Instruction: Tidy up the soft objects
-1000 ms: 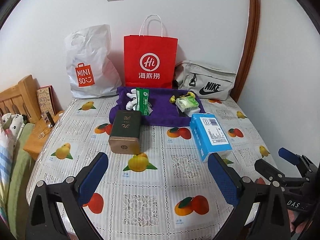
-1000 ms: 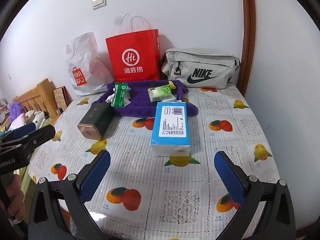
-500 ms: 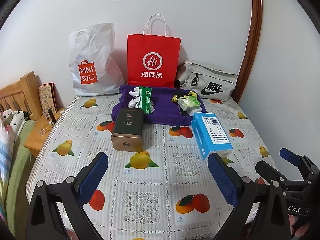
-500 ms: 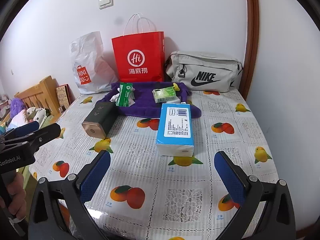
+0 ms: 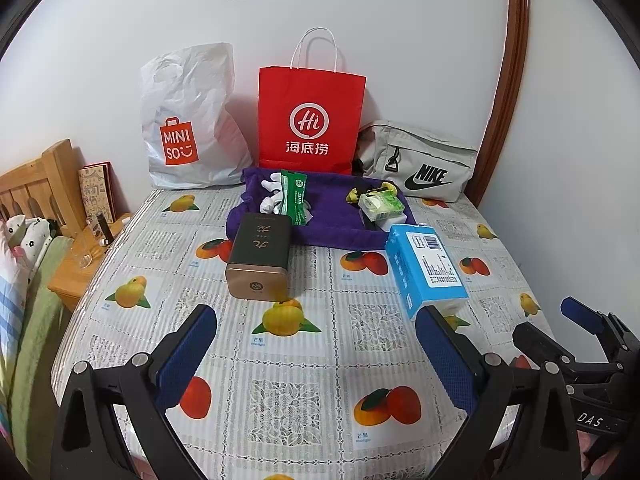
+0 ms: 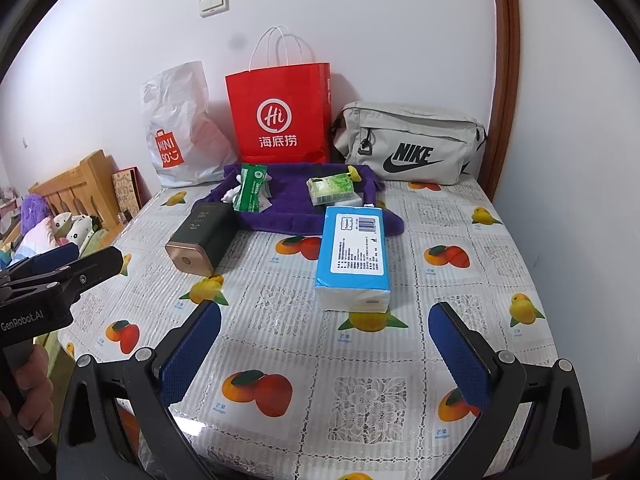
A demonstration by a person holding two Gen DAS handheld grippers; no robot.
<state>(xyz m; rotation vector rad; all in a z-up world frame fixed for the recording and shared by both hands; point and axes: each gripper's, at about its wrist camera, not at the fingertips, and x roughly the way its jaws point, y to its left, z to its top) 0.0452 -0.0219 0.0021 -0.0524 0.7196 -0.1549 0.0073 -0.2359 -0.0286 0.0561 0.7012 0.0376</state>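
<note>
Both grippers hover above the near edge of the table point(image 5: 320, 360), which is covered with a fruit-print cloth. The left gripper point(image 5: 316, 356) has its blue-padded fingers spread wide with nothing between them; the right gripper point(image 6: 325, 352) is likewise released and empty.

A blue tissue pack point(image 6: 354, 254) lies flat on the cloth, directly ahead of the right gripper and just in front of the purple towel point(image 6: 296, 216). In the left wrist view the same pack point(image 5: 426, 270) sits ahead of the left gripper's right finger. A dark green tin point(image 5: 260, 258) with a copper-coloured end lies on its side left of centre, its far end touching the towel's front edge.

On the towel: a green sachet point(image 5: 294, 198) over small white items on the left, and a green-and-white packet point(image 5: 380, 206) on the right.

Against the wall stand a white MINISO bag point(image 5: 188, 120), a red paper bag point(image 5: 310, 120) and a grey Nike pouch point(image 5: 416, 160).

The right wrist view alone shows the hand point(image 6: 28, 392) holding the left gripper's handle, and a purple plush item point(image 6: 34, 210) beyond it. The left wrist view alone shows a wooden bedside shelf point(image 5: 84, 264), and the right gripper's tips point(image 5: 560, 322) at its right edge.
</note>
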